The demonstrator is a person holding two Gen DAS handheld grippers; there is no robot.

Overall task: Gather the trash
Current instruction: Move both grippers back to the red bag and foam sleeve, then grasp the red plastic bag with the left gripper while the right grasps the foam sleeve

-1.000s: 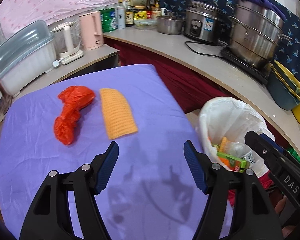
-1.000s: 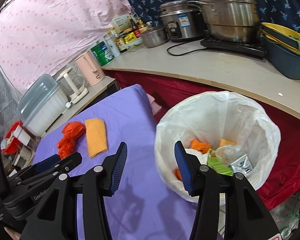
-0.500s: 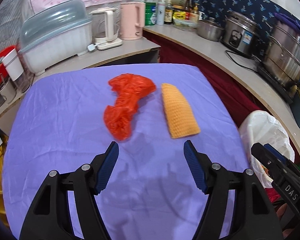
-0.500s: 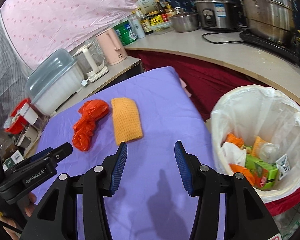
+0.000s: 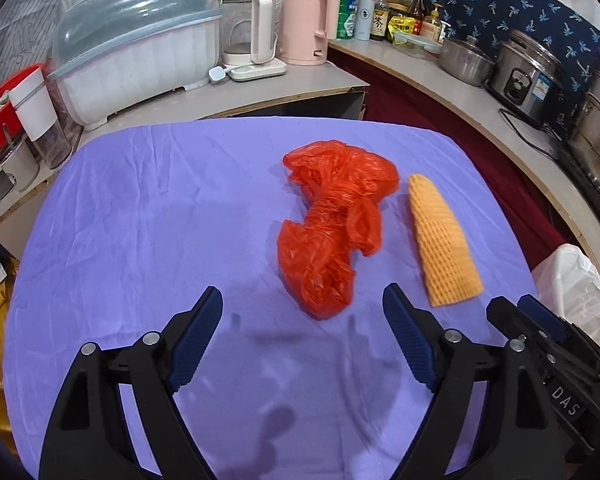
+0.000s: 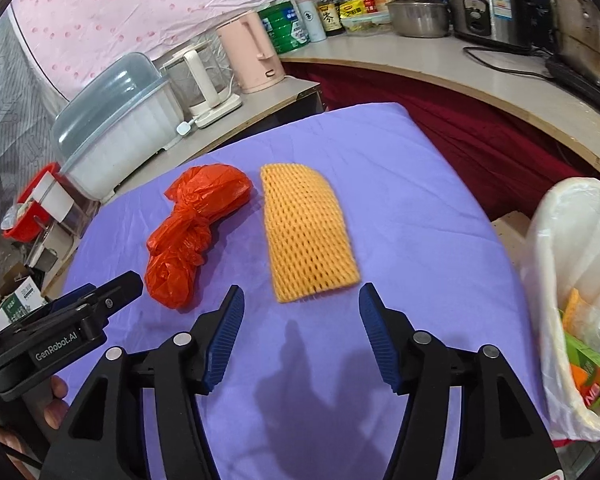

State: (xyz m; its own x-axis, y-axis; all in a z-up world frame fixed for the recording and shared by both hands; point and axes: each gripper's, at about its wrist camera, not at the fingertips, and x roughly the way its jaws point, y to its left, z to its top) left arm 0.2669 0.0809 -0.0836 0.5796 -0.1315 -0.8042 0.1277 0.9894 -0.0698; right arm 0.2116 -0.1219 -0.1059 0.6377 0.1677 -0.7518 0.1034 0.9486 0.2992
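A crumpled red plastic bag point(image 5: 332, 224) lies on the purple tablecloth point(image 5: 140, 240), with an orange foam net sleeve point(image 5: 444, 248) to its right. My left gripper point(image 5: 302, 312) is open and empty, just short of the bag's near end. My right gripper point(image 6: 300, 304) is open and empty, just short of the sleeve point(image 6: 306, 232); the bag point(image 6: 192, 232) lies to its left. The white-lined trash bin point(image 6: 576, 288) stands beside the table on the right and holds trash. The bin also shows in the left wrist view point(image 5: 576, 284).
A counter point(image 5: 440, 92) curves behind and to the right with kettles, bottles, pots and a rice cooker. A covered dish rack point(image 5: 140, 60) and cups stand at the back left. The left gripper's body point(image 6: 60, 336) shows in the right wrist view.
Both grippers have swung left, away from the trash bin and toward the table. The bag and the sleeve now lie right in front of them. Both stay open.
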